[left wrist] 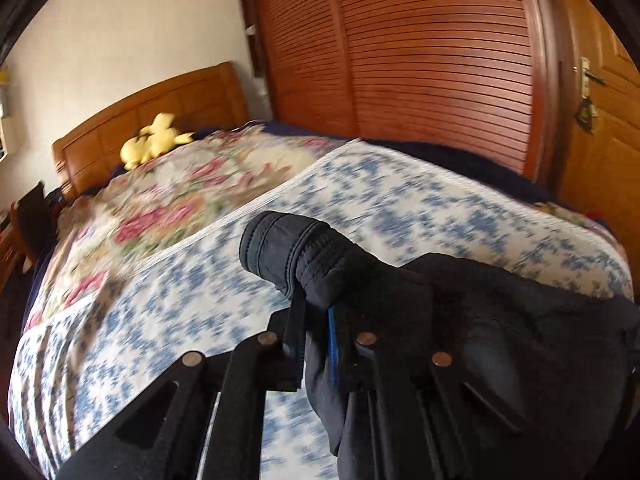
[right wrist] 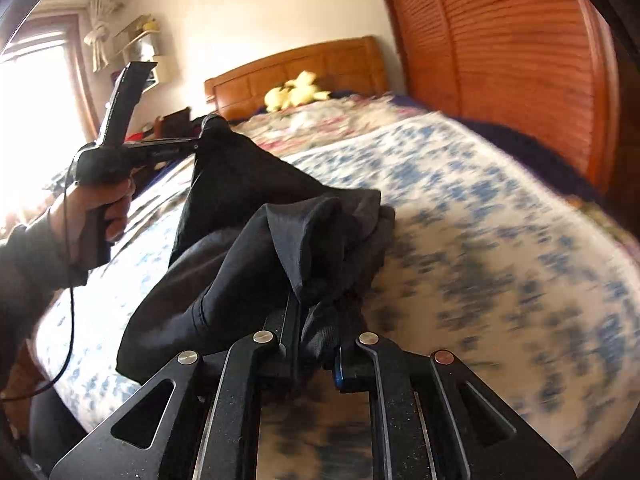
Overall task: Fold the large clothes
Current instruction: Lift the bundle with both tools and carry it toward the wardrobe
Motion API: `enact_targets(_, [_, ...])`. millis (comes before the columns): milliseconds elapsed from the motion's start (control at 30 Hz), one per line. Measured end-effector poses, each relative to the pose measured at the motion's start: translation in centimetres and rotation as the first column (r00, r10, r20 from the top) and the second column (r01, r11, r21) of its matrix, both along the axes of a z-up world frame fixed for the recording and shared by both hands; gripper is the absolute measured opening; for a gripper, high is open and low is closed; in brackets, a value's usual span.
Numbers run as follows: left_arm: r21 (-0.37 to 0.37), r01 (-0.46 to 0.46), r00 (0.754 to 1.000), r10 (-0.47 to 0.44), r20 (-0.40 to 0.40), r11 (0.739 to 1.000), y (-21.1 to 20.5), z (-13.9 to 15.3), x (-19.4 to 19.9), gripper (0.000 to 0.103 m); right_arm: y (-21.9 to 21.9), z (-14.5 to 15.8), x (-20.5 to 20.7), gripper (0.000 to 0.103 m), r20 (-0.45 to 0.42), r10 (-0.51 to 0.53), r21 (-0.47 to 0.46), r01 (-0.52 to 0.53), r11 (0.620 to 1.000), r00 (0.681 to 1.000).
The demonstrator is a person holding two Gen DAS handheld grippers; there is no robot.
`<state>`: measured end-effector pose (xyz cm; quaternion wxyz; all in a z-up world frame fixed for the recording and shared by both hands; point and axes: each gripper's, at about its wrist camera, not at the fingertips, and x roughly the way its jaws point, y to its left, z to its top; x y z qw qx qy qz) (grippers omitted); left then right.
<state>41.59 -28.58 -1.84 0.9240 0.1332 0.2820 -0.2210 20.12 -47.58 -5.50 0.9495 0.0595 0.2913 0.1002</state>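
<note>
A large black padded garment (right wrist: 248, 216) hangs between my two grippers above the bed. My left gripper (left wrist: 316, 344) is shut on its ribbed cuff or hem (left wrist: 292, 248), which sticks up past the fingers. The left gripper also shows in the right wrist view (right wrist: 198, 144), held high at the left with the garment hanging from it. My right gripper (right wrist: 318, 344) is shut on a bunched grey-black fold of the same garment (right wrist: 320, 240). The cloth sags between the two holds.
The bed carries a blue-and-white patterned cover (left wrist: 400, 200) and a pink floral quilt (left wrist: 168, 196) farther back. A yellow plush toy (left wrist: 154, 140) lies by the wooden headboard (left wrist: 160, 108). A louvred wooden wardrobe (left wrist: 420, 60) and a door (left wrist: 600, 120) stand to the right.
</note>
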Motion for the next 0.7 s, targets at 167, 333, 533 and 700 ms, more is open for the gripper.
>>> enact_targets(167, [-0.043, 0.087, 0.996, -0.088, -0.001, 0.995, -8.1, 1.1, -0.4, 0.006, -6.4, 2.4, -1.3, 0.008, 0.014, -0.098, -0.129, 0.099, 0.987, 0.995])
enact_targets(333, [-0.097, 0.187, 0.982, -0.185, 0.031, 0.978, -17.7, 3.4, -1.2, 0.006, -13.3, 5.7, -2.7, 0.008, 0.053, -0.223, -0.243, 0.229, 0.942, 0.973])
enact_targets(533, [-0.092, 0.274, 0.962, -0.274, 0.009, 0.957, -24.5, 3.7, -1.8, 0.007, -21.2, 7.0, -5.7, 0.008, 0.081, -0.407, -0.323, 0.410, 0.853, 0.910])
enact_targets(700, [-0.058, 0.273, 0.961, -0.275, -0.025, 0.960, -25.0, 2.9, -2.5, 0.010, -23.1, 5.1, -6.6, 0.012, 0.021, -0.482, -0.339, 0.460, 0.821, 0.876])
